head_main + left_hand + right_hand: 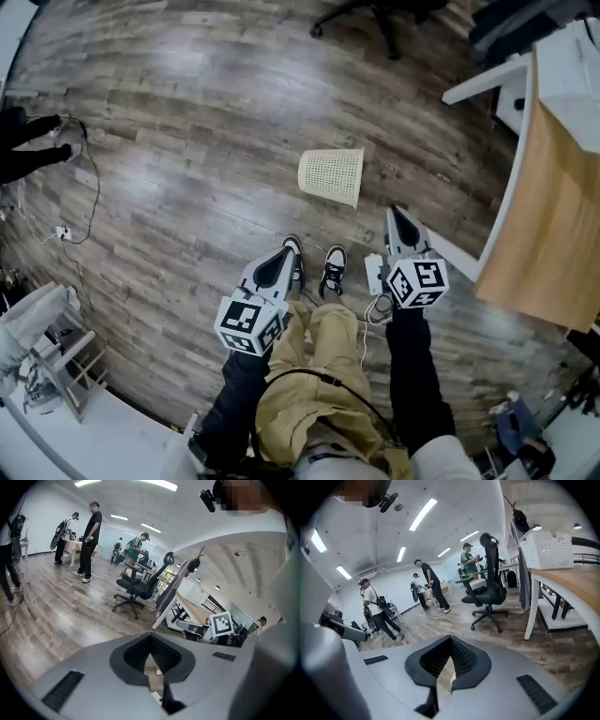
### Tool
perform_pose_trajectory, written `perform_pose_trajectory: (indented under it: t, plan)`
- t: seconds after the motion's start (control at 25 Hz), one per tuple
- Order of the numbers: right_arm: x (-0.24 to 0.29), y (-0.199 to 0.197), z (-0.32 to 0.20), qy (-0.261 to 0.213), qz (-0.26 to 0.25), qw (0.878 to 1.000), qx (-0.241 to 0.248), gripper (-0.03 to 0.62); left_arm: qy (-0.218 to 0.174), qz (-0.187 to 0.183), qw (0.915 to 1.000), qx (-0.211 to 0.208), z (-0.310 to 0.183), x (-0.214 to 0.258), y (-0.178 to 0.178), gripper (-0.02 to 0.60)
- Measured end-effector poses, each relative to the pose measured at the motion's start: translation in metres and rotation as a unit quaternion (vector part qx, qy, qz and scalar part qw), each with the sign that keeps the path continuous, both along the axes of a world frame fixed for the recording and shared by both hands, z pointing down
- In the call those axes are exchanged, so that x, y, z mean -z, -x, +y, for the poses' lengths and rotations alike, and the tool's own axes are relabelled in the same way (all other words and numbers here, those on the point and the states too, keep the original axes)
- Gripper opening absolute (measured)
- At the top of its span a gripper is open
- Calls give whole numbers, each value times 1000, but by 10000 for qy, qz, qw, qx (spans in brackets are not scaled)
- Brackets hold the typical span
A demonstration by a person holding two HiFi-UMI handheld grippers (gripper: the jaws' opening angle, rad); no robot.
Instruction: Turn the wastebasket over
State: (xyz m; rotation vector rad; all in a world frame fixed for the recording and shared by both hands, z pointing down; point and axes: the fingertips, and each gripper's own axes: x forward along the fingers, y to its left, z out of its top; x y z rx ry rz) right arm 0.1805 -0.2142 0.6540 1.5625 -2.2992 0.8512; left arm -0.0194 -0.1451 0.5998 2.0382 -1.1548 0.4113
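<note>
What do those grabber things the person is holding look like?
The left gripper and right gripper are pale grey and pointed, with dark ribbed pads inside. Each carries a white cube with black square markers. The sleeves are dark.

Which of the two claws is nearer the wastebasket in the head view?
The right claw: its tip lies just below and right of the wastebasket, while the left claw sits farther off, lower in the picture.
</note>
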Motion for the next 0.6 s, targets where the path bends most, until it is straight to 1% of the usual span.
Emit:
perform_pose_trajectory:
  t: [0.12, 0.28, 0.44, 0.6]
  plan:
    - [72, 3, 3, -388, 66, 9992, -56, 20, -328, 64, 9994, -65, -10, 48, -11, 0]
    - [166, 9, 11, -998, 482, 9938, 60, 20, -803, 176, 9965, -134, -23, 113, -26, 0]
    - [241, 13, 14, -1546, 891, 9839, 94, 20, -1454, 397, 9885, -80, -45, 182, -39, 0]
    - [299, 20, 29, -1909, 989, 9766, 48, 20, -1908, 376, 9809, -53, -47, 241, -44, 0]
